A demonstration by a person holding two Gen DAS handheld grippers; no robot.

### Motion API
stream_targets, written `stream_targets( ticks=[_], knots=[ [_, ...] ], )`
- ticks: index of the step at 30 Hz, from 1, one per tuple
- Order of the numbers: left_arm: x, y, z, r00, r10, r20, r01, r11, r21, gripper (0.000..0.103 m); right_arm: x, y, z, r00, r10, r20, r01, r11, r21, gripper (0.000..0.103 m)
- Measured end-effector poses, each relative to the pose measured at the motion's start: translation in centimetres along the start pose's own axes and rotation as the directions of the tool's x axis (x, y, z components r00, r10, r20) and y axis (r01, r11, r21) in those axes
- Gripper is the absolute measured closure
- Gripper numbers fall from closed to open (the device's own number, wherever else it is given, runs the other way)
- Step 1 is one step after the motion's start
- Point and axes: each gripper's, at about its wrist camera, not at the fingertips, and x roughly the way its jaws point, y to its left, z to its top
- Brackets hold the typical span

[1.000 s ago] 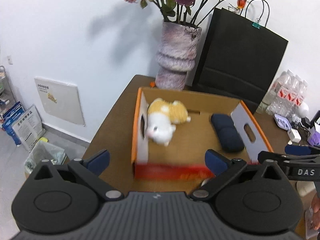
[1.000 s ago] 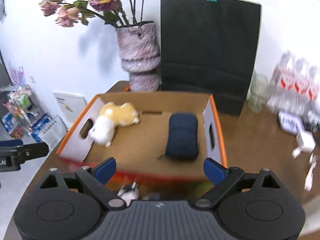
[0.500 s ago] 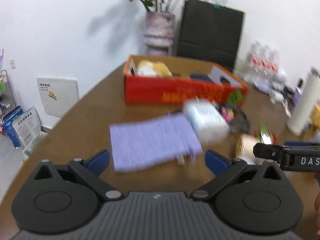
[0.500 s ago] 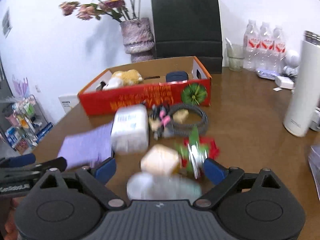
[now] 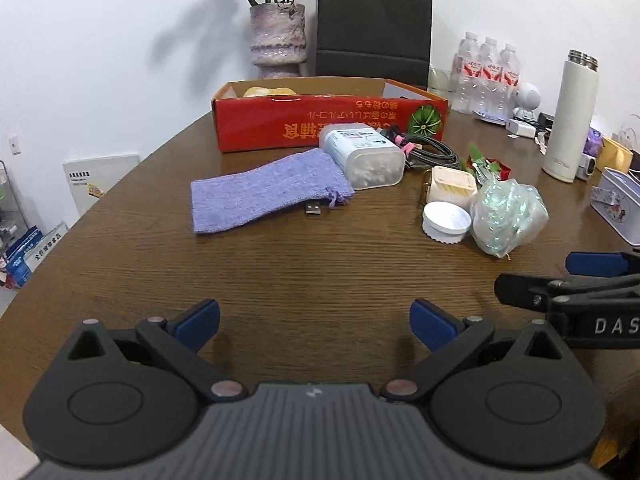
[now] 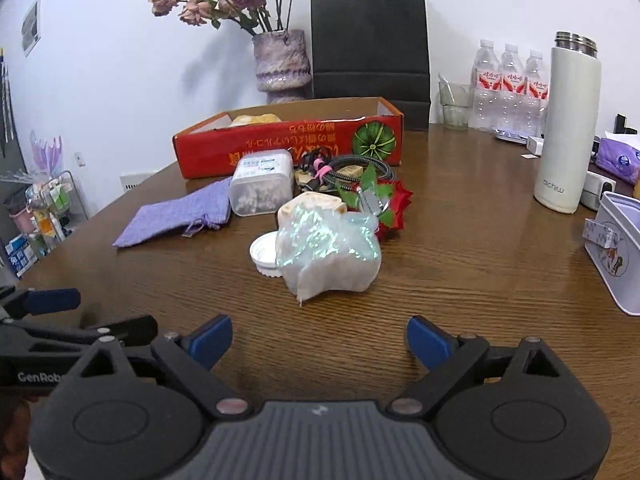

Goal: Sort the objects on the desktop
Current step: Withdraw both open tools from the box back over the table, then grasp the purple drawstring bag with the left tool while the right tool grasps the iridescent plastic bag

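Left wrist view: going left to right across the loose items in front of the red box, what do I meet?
Purple pouch → USB plug → cotton swab box → white lid → iridescent bag → white flask.

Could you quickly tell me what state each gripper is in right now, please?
Left gripper: open, holding nothing.
Right gripper: open, holding nothing.

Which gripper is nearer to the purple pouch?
Left. The left gripper sits in front of the purple pouch, slightly right of it. The right gripper is farther right, facing the shiny bag.
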Motion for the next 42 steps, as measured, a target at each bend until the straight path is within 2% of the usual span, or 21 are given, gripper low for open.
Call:
stream_targets(
  ticks=[7, 10, 13, 17, 19, 20, 23, 25, 28, 32, 33, 35, 36, 37, 38, 39, 41, 42],
  knots=[
    [0.4, 0.8, 0.5, 1.000, 0.000, 0.003, 0.000, 1.000, -0.016, 0.000, 0.4, -0.5, 0.4, 1.000, 0.005, 0.007, -0.005, 1.000, 0.015, 0.009],
    [0.9, 1.5, 1.4, 1.000, 0.001, 0.019, -0.001, 1.000, -0.020, 0.000, 0.6, -0.7, 1.0, 1.000, 0.029, 0.010, -0.030, 0.999, 0.023, 0.011],
    [2.0, 2.6, 2.9, 0.999, 0.032, 0.029, -0.031, 0.999, -0.025, 0.000, 1.1, -0.7, 1.6, 0.999, 0.038, 0.015, -0.038, 0.999, 0.030, 0.015],
    [3.6, 5.4, 5.2, 0.992, 0.114, 0.049, -0.109, 0.989, -0.096, 0.000, 2.0, -0.7, 2.5, 0.999, 0.026, 0.021, -0.027, 0.999, 0.035, 0.023],
    [4.8, 6.7, 6.3, 0.990, 0.132, 0.050, -0.125, 0.984, -0.131, 0.000, 2.6, -0.9, 2.8, 0.999, 0.027, 0.025, -0.028, 0.999, 0.046, 0.025],
    [5.6, 7.4, 7.0, 0.989, 0.141, 0.046, -0.134, 0.981, -0.141, 0.000, 2.8, -1.0, 3.0, 0.999, 0.026, 0.024, -0.027, 0.998, 0.052, 0.030],
    [7.8, 7.9, 8.5, 0.987, 0.154, 0.045, -0.148, 0.982, -0.116, 0.000, 3.8, -1.3, 3.3, 1.000, 0.024, 0.012, -0.024, 0.998, 0.065, 0.046],
    [9.0, 7.4, 9.3, 0.989, 0.141, 0.049, -0.137, 0.987, -0.081, 0.000, 4.2, -1.4, 3.4, 1.000, 0.022, 0.006, -0.022, 0.998, 0.066, 0.049],
    [10.7, 6.6, 10.1, 0.994, 0.103, 0.024, -0.102, 0.993, -0.051, 0.000, 4.5, -1.3, 3.4, 1.000, 0.026, 0.002, -0.026, 0.998, 0.058, 0.049],
    [12.8, 5.8, 9.5, 0.984, 0.176, -0.031, -0.177, 0.984, -0.015, 0.000, 4.7, -1.1, 3.3, 1.000, 0.021, -0.002, -0.021, 0.999, 0.045, 0.051],
    [13.0, 5.9, 9.3, 0.982, 0.182, -0.038, -0.183, 0.983, -0.019, 0.000, 4.7, -1.2, 3.3, 1.000, 0.023, -0.002, -0.023, 0.999, 0.044, 0.051],
    [13.1, 6.8, 9.0, 0.987, 0.149, -0.054, -0.153, 0.985, -0.081, 0.001, 4.7, -1.2, 3.4, 1.000, 0.024, 0.000, -0.024, 0.998, 0.050, 0.053],
    [13.0, 7.1, 8.9, 0.990, 0.127, -0.054, -0.132, 0.986, -0.100, 0.006, 4.8, -1.3, 3.5, 1.000, 0.024, 0.000, -0.024, 0.999, 0.048, 0.053],
    [12.8, 7.2, 8.8, 0.991, 0.123, -0.047, -0.128, 0.987, -0.101, 0.014, 4.9, -1.2, 3.5, 1.000, 0.023, 0.002, -0.023, 0.999, 0.047, 0.053],
    [12.5, 6.9, 8.7, 0.992, 0.119, -0.033, -0.121, 0.989, -0.089, 0.027, 4.9, -1.2, 3.5, 1.000, 0.022, 0.004, -0.022, 0.999, 0.047, 0.054],
    [12.3, 6.6, 8.6, 0.994, 0.111, -0.023, -0.113, 0.991, -0.075, 0.033, 5.0, -1.2, 3.5, 1.000, 0.023, 0.006, -0.024, 0.999, 0.047, 0.054],
    [11.7, 5.5, 8.4, 0.996, 0.091, -0.004, -0.091, 0.995, -0.042, 0.064, 5.0, -1.2, 3.6, 1.000, 0.026, 0.005, -0.026, 0.999, 0.045, 0.054],
    [11.6, 4.9, 8.4, 0.996, 0.089, 0.002, -0.088, 0.996, -0.020, 0.072, 5.1, -1.3, 3.5, 1.000, 0.027, 0.003, -0.027, 0.999, 0.044, 0.054]
  ],
)
